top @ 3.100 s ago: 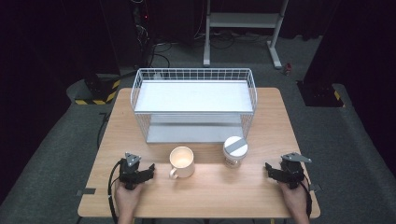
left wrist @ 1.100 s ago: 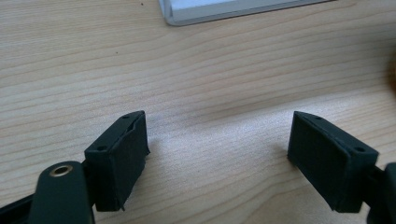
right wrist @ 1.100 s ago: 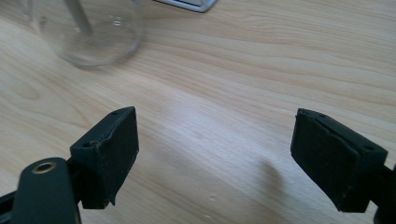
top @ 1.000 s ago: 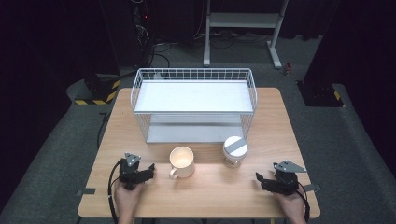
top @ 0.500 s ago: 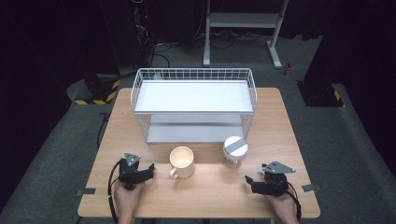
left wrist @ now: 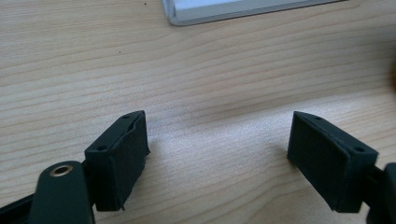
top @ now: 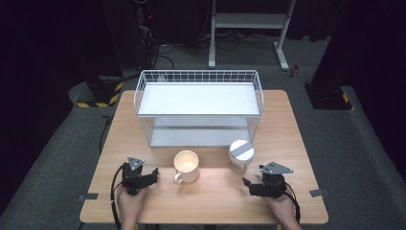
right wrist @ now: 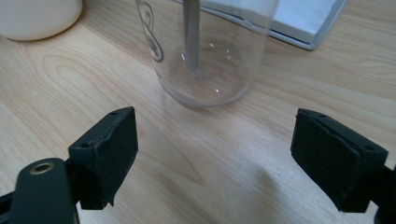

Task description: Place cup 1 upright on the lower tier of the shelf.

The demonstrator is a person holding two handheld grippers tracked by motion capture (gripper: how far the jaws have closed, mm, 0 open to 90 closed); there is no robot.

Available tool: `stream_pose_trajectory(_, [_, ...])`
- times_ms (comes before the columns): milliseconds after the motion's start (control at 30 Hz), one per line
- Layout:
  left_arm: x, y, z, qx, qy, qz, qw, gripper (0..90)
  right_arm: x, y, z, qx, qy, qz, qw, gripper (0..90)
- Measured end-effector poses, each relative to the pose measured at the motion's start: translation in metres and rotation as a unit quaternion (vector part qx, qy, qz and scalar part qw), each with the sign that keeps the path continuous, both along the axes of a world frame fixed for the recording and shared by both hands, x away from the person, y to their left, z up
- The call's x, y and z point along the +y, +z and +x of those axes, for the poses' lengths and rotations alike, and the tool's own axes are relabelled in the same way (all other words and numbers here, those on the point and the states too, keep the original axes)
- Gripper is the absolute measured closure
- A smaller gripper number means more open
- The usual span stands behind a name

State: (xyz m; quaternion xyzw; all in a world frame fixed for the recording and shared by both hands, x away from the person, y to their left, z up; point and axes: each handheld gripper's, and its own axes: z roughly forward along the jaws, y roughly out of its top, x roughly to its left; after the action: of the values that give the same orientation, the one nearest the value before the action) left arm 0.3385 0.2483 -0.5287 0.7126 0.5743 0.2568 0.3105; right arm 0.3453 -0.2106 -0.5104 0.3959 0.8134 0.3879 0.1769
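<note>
The clear glass jar [top: 241, 155] with a white lid stands near the right gripper [top: 248, 185], whose jaws are open and empty like the left gripper [top: 152, 174], and it is probably hard, smooth, breakable, so grip its round sides.
</note>
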Motion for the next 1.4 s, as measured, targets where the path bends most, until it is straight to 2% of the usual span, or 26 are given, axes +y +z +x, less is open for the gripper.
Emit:
stream_pose_trajectory(467, [0.000, 0.000, 0.000, 0.000, 0.001, -0.001, 1.0000, 20.4, 0.019, 0.004, 0.014, -0.008, 0.007, -0.008, 0.9999, 14.5])
stream_pose_trajectory(767, [0.000, 0.000, 0.000, 0.000, 0.001, -0.001, 1.0000, 20.4, 0.027, 0.001, 0.023, -0.008, -0.005, -0.003, 0.9999, 14.6])
stream_pose_trajectory(1000, [0.000, 0.000, 0.000, 0.000, 0.001, -0.001, 1.0000, 20.4, 0.034, 0.005, 0.033, -0.019, -0.013, -0.001, 0.9997, 14.6])
stream_pose_trajectory(1267, [0.000, 0.000, 0.000, 0.000, 0.001, -0.001, 1.0000, 20.4, 0.040, 0.003, 0.038, -0.021, -0.016, 0.005, 0.9996, 15.5])
stream_pose_trajectory(1400, [0.000, 0.000, 0.000, 0.000, 0.002, -0.001, 1.0000, 20.4, 0.041, 0.001, 0.040, -0.021, -0.015, 0.000, 0.9997, 17.1])
